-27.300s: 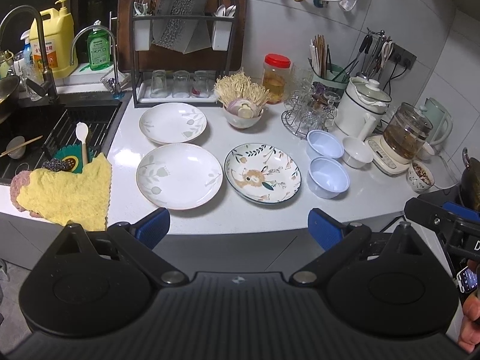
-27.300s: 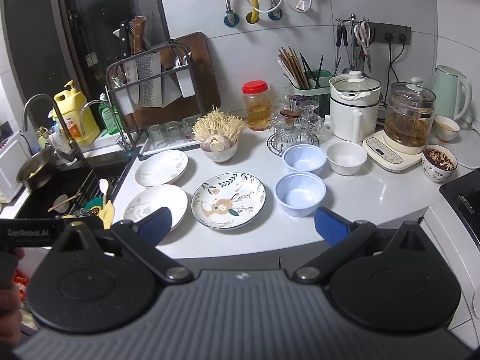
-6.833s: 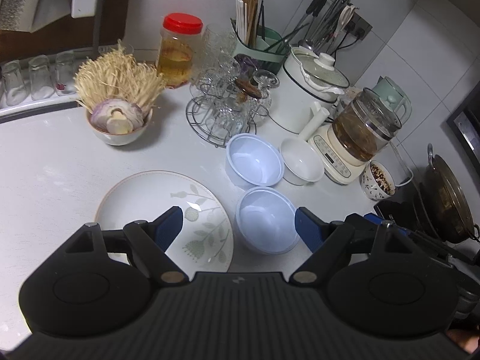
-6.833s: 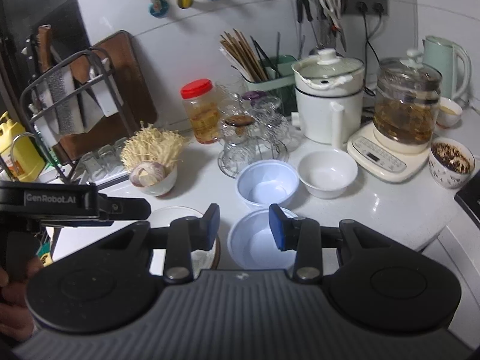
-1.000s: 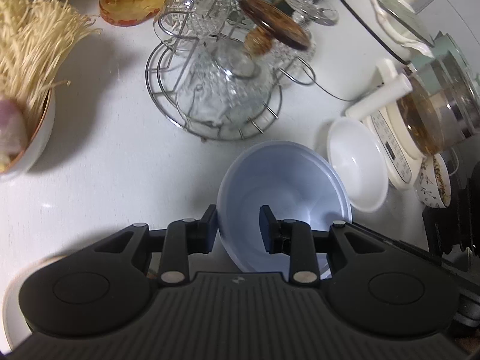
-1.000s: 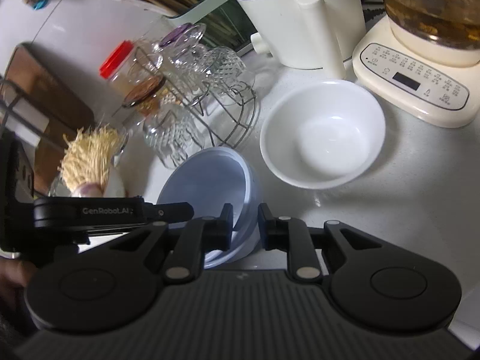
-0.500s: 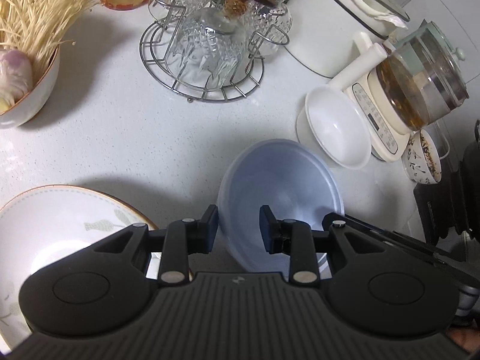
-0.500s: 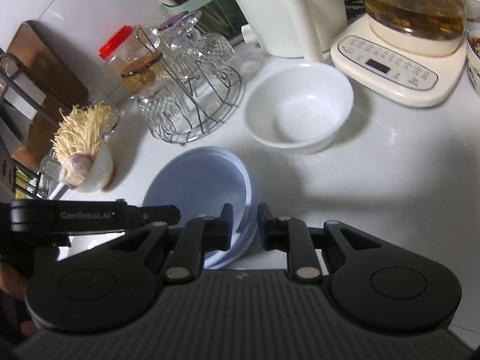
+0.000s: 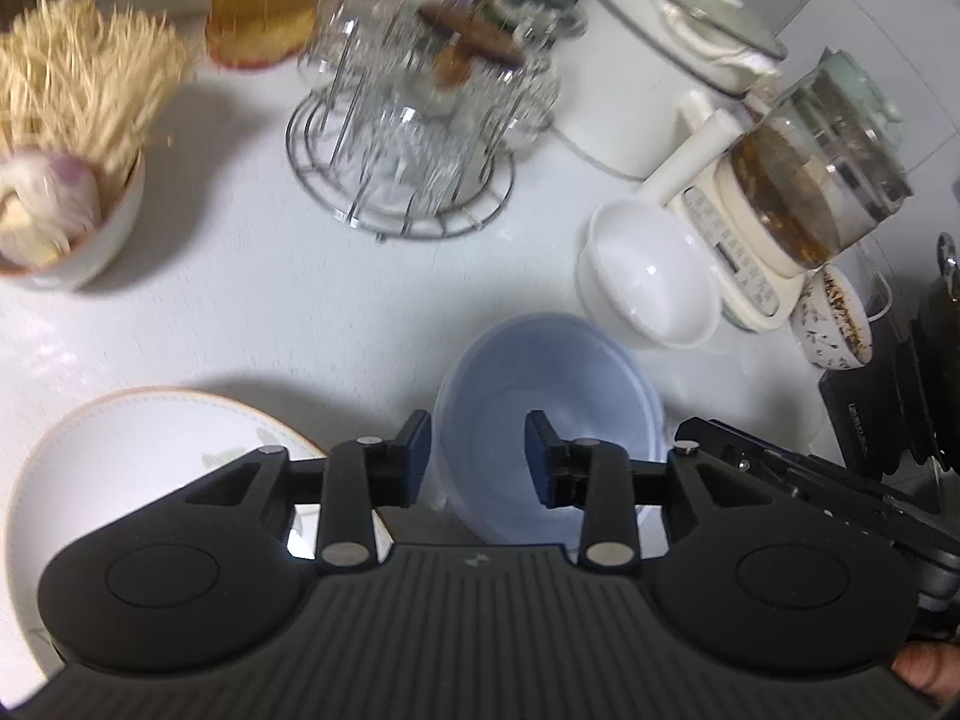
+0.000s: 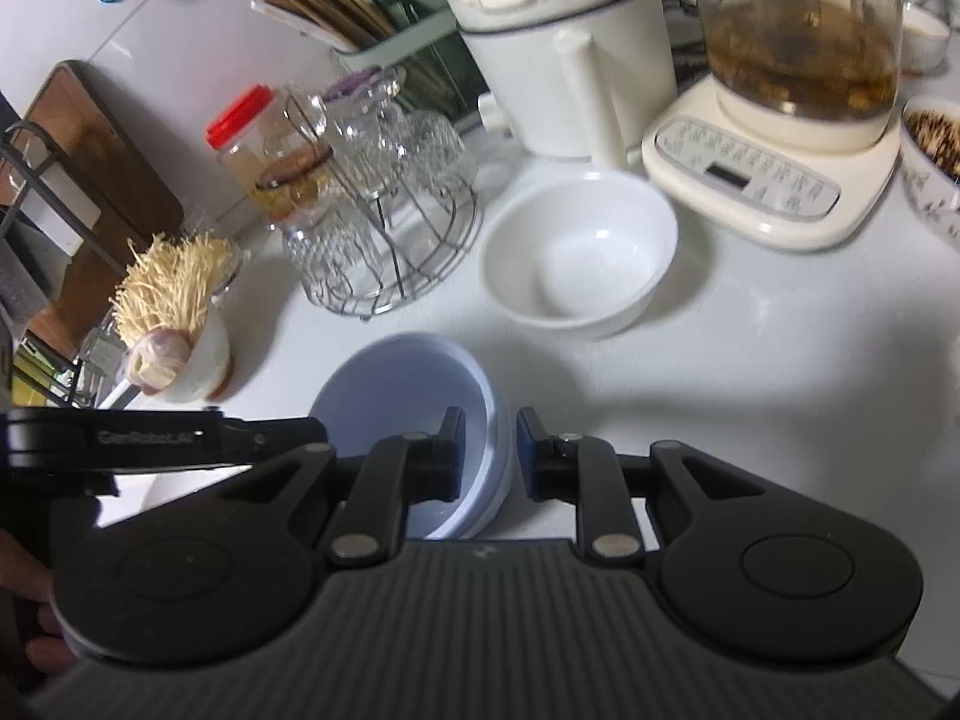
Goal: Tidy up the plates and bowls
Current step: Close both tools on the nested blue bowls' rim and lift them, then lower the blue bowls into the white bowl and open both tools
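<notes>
A pale blue bowl (image 9: 549, 414), a plain white bowl (image 10: 579, 252), and a white plate (image 9: 138, 456) with what looks like a faint leaf pattern.

Both views are taken from close above the white surface (image 9: 252, 312), angled steeply downward along each pair of tongs. The blue bowl (image 9: 546, 420) serves as the landmark. From the left wrist, it is seen from its near-left side, with the white bowl (image 9: 651, 288) beyond it to the right and the wire glass rack (image 9: 402, 180) beyond it to the left. From the right wrist, the blue bowl (image 10: 408, 396) is viewed from its right rim. The white bowl (image 10: 576, 258) and the rack (image 10: 384, 240) are shared by both views.
</notes>
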Demonstrator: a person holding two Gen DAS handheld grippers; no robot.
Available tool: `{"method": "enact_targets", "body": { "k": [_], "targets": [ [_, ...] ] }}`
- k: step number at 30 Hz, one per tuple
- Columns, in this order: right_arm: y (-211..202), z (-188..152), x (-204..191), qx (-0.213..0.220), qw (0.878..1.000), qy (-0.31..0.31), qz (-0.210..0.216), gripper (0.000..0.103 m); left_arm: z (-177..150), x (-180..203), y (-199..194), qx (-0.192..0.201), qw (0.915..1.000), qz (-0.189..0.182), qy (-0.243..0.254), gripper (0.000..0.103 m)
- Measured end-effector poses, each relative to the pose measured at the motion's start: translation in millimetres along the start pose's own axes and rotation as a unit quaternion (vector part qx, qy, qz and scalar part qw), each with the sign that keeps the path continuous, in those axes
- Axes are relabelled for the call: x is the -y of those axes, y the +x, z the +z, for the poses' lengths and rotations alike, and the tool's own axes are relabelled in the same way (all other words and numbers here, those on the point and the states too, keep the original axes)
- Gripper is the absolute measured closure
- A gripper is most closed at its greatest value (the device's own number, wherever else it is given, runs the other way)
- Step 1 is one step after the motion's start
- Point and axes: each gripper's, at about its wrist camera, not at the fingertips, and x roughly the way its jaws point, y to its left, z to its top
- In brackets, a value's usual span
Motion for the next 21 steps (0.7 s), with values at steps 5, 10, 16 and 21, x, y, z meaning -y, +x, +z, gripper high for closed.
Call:
{"method": "enact_targets", "body": {
  "k": [5, 10, 16, 21],
  "targets": [
    [-15.9, 5.4, -6.1, 0.023, 0.999, -0.028, -0.007, 0.080, 7.8, 13.3, -16.9, 0.040, 0.9985, 0.013, 0.035, 0.055],
    [-31.9, 13.4, -10.1, 0.048, 0.998, -0.043, -0.013, 0.080, 19.9, 22.4, -26.7, 0.058, 0.9976, -0.006, 0.037, 0.054],
    [-51.7, 26.9, -11.3, 0.077, 0.996, -0.039, -0.014, 0.080, 30.7, 27.9, -36.0, 0.065, 0.9973, -0.020, 0.029, 0.054],
    [-64.5, 38.6, -10.7, 0.093, 0.995, -0.037, -0.017, 0.080, 39.2, 36.0, -44.7, 0.075, 0.9963, -0.025, 0.034, 0.053]
  ]
}}
